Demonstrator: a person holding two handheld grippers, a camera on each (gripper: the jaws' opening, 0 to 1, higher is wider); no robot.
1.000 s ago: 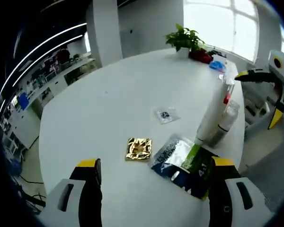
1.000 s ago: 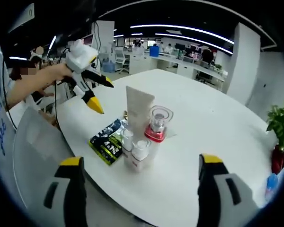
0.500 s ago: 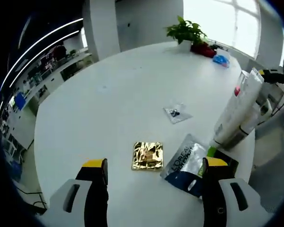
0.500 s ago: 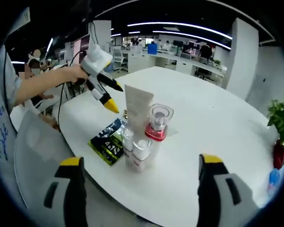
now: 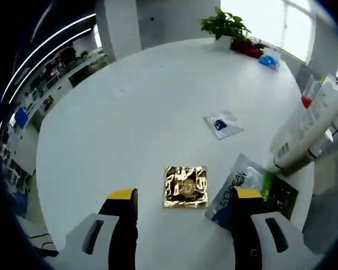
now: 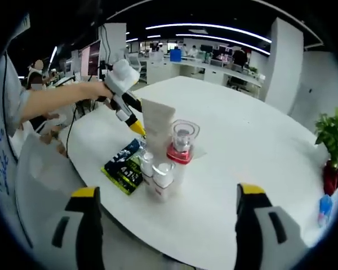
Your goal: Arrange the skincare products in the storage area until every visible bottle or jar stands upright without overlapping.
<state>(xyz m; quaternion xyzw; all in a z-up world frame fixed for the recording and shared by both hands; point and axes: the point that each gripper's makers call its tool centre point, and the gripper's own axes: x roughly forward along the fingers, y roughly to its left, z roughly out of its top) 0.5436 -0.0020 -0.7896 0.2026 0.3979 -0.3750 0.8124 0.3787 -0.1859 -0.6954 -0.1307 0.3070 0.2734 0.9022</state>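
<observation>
A tall white tube [image 6: 158, 121], a clear jar with a red base [image 6: 182, 140] and two small white bottles [image 6: 163, 179] stand upright in a tight cluster near the table edge. A gold sachet [image 5: 185, 186] lies flat just ahead of my open left gripper [image 5: 185, 195]. A silver-blue sachet [image 5: 232, 188] overlaps a green-black sachet [image 5: 279, 194] beside the tube [image 5: 307, 126]. A small clear sachet [image 5: 222, 124] lies farther in. A hand holds the left gripper [image 6: 135, 116] next to the tube. My right gripper [image 6: 169, 194] hangs open, off the table edge, holding nothing.
The round white table [image 6: 259, 146] has wide bare room beyond the cluster. A potted plant [image 5: 228, 25] and a blue item [image 5: 269, 61] sit at the far edge. Office desks and a seated person [image 6: 36, 84] lie beyond the table.
My left gripper has moved in over the table, and now hangs over the gold sachet close to the tube. The right gripper has hardly moved.
</observation>
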